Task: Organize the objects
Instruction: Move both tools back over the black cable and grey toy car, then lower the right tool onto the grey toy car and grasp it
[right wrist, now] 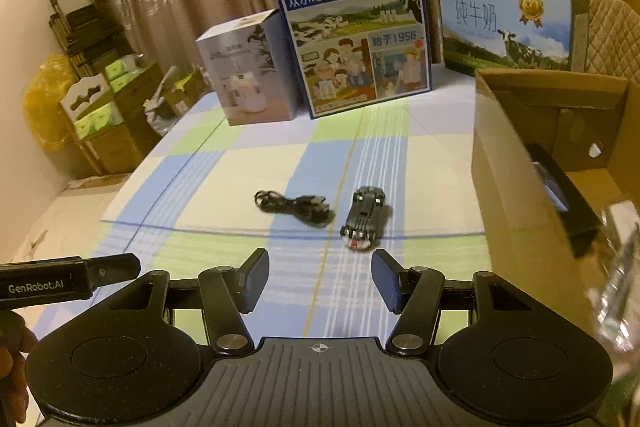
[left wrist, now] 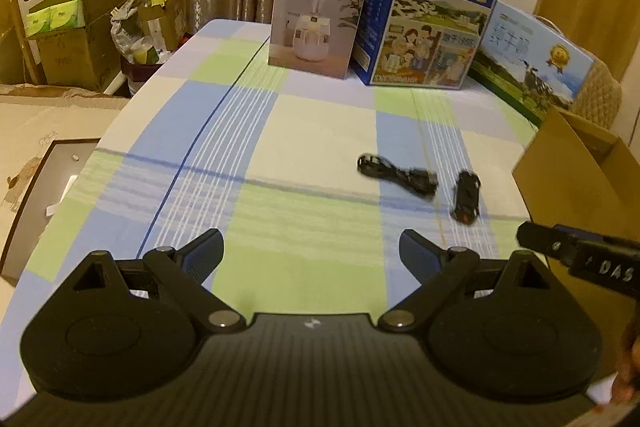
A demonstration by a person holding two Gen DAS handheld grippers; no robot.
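Right gripper [right wrist: 320, 281], jaws spread and empty, hovers just short of the toy car [right wrist: 363, 219]; left gripper [left wrist: 311, 255] is likewise empty. The cable [right wrist: 294, 206] lies at the car's nine o'clock, the cardboard box [right wrist: 516, 163] at three. Straddle the car's narrow sides squarely.

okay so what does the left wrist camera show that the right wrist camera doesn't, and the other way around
Only the left wrist view shows the dark framed panel on the floor left of the table. Only the right wrist view looks into the open cardboard box, where a dark item lies, and catches something clear at its right edge. Both show the black cable, the toy car, the humidifier box, two milk cartons and both open grippers, left gripper, right gripper.
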